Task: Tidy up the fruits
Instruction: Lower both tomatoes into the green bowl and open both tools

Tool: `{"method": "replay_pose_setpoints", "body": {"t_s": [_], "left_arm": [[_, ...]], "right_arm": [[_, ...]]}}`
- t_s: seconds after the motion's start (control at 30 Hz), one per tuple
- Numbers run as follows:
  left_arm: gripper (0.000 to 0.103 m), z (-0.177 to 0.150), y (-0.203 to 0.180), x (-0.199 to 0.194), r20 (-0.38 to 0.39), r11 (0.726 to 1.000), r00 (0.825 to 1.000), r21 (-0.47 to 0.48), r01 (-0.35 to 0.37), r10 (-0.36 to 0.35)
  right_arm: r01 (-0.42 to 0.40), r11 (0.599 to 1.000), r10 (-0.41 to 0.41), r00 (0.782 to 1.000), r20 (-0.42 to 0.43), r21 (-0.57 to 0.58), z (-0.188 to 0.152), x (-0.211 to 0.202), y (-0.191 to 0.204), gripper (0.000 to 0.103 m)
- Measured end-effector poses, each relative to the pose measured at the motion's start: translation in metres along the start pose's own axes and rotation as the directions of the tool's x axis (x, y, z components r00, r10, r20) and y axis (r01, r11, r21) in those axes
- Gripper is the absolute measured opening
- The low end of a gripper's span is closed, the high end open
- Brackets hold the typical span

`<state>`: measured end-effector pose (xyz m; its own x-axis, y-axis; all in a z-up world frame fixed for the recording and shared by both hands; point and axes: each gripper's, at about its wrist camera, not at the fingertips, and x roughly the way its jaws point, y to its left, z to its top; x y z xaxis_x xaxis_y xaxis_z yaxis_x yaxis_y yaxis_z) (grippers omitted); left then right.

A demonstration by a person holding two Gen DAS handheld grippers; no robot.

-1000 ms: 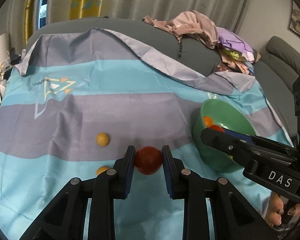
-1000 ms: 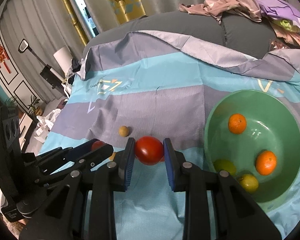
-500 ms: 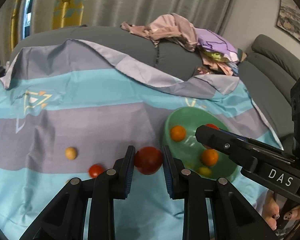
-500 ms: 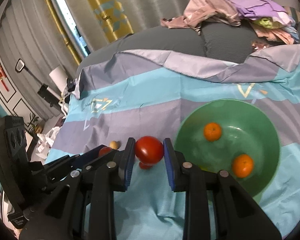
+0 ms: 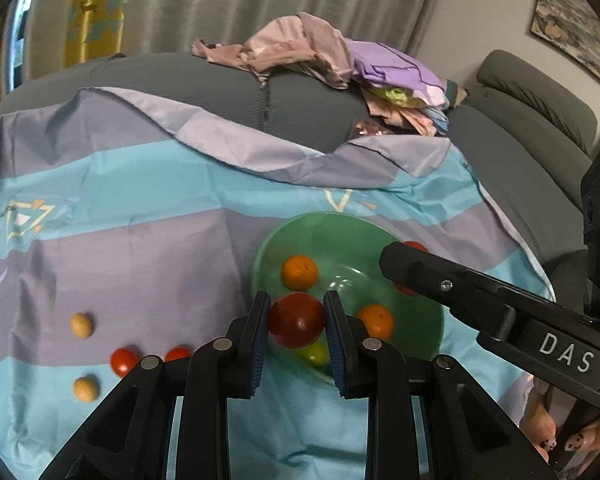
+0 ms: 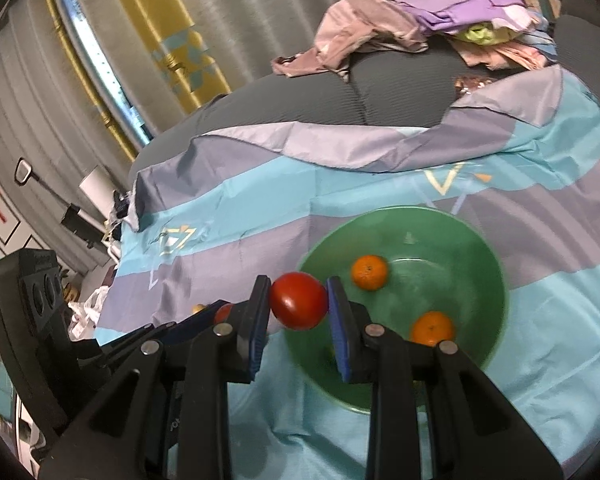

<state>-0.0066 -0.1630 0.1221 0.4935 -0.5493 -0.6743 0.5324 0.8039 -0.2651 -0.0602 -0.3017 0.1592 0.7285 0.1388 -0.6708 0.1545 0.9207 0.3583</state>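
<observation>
In the left wrist view, the right gripper's finger hides most of its tomato. The left gripper covers part of a green fruit in the bowl and part of a small tomato on the cloth. Toes are cut off at the lower right edge. In the right wrist view, the bowl rim is blurred, and a small pale fruit beyond the left gripper is too small to name.
</observation>
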Motion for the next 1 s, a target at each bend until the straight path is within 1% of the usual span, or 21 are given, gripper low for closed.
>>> {"method": "replay_pose_setpoints", "body": {"t_s": [0.1,0.3,0.77,1.0], "left_arm": [[0.027,0.001,-0.004,0.008,-0.014,1.000,1.000,-0.010,0.018,-0.018],[0.027,0.000,-0.013,0.020,-0.041,1.000,0.999,-0.004,0.029,-0.029],[0.027,-0.010,-0.018,0.049,-0.116,1.000,0.993,-0.002,-0.003,0.003],[0.027,-0.015,-0.023,0.058,-0.129,1.000,0.992,0.013,-0.011,0.012]], "right_arm": [[0.016,1.000,-0.016,1.000,-0.003,0.009,0.000,0.001,-0.006,0.030],[0.041,0.999,-0.040,0.999,-0.017,0.033,0.001,0.005,-0.018,0.030],[0.083,0.994,-0.076,0.994,-0.083,0.076,-0.001,0.021,-0.042,0.030],[0.105,0.991,-0.095,0.989,-0.116,0.084,-0.003,0.030,-0.047,0.030]]}}
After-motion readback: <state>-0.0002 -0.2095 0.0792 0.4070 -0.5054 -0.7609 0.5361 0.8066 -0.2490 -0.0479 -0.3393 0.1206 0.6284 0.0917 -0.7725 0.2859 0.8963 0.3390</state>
